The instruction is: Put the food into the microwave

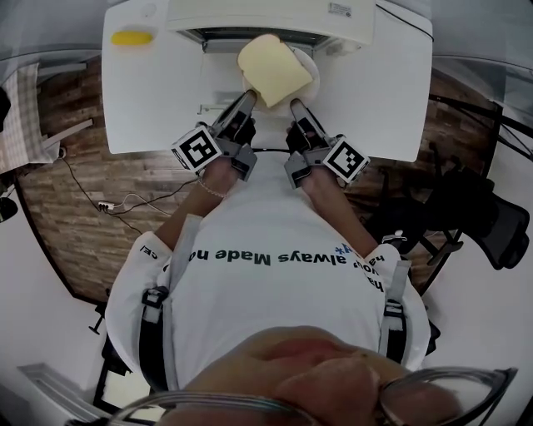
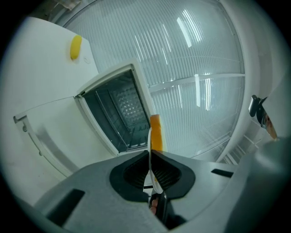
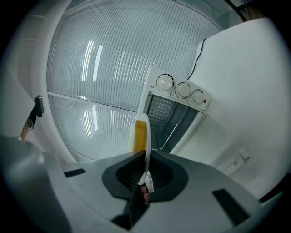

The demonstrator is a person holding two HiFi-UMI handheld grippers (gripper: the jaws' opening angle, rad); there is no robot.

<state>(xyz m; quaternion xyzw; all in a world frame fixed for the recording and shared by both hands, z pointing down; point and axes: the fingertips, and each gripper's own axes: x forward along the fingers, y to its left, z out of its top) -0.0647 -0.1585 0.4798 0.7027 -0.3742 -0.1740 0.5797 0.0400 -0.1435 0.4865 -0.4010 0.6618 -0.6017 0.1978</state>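
A pale yellow slice of bread lies on a white plate, held up in front of the open white microwave. My left gripper is shut on the plate's near left rim. My right gripper is shut on its near right rim. In the left gripper view the plate shows edge-on between the jaws of the left gripper, with the bread beside it and the dark microwave cavity beyond. The right gripper view shows the right gripper clamping the plate and bread before the cavity.
The microwave stands on a white table with its door swung open. Three knobs line its control panel. A small yellow object lies at the table's far left. Cables and a black chair are on the wooden floor.
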